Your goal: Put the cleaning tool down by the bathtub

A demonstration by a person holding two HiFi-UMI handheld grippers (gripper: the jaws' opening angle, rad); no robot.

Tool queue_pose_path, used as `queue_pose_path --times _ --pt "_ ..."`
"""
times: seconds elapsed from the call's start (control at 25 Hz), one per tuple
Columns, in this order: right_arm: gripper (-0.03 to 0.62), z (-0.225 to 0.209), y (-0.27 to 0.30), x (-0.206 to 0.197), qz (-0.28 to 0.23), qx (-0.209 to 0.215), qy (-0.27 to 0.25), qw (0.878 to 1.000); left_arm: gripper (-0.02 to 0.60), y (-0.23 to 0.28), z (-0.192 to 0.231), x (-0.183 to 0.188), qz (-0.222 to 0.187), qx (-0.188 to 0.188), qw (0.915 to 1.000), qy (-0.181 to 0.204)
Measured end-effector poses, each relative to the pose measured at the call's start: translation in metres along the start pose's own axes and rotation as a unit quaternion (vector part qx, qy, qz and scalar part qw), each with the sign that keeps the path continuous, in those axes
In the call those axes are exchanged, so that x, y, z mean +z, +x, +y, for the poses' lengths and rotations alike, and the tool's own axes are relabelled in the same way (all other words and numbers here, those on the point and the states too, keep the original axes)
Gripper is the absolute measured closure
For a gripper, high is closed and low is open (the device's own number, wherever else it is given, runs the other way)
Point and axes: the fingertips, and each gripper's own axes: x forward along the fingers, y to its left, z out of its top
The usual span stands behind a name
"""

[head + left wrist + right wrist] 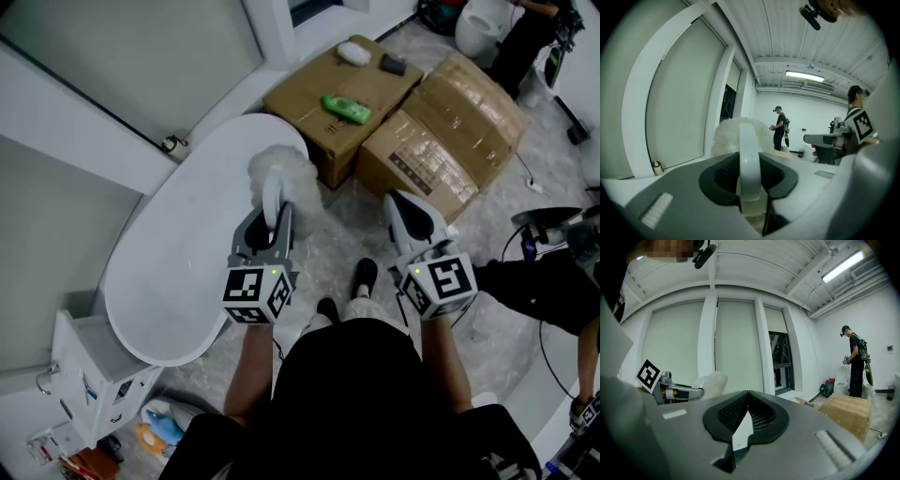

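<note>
At the far left a small white cabinet [86, 367] stands against the near end of the bathtub [178, 244], a white oval tub that runs away along the windowed wall

Over the bathtub's right rim, the left gripper [271, 223] has its jaws closed partway on the flat white handle of the cleaning tool [281, 167]. The handle is pinched between the pads and stands on edge. The tool's fluffy white head sticks out past the jaws, held up in the air and seen over the far right part of the bathtub's rim. From above I cannot tell whether it brushes that rim

Just right of the bathtub is grey marbled floor [352, 220], where the person's dark shoes [365, 276] stand. Further right of the bathtub, level with the left gripper, the right gripper [403, 208] hangs over the floor. Its jaws are brought together and have nothing between them

Beyond the bathtub's far end and to its right sit two cardboard boxes, touching each other. The box nearer the bathtub [323, 89] carries a green bottle [347, 109] lying on its side. The other box [450, 131] lies further right
</note>
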Motion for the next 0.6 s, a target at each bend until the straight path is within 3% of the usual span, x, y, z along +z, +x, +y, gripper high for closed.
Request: queue_pose_path --times 0.6 --pt "0.586 -0.104 0.046 0.022 -0.011 0.016 0.002 1.0 0.497 0.102 -0.017 0.031 -0.013 0.043 0.999 -0.001"
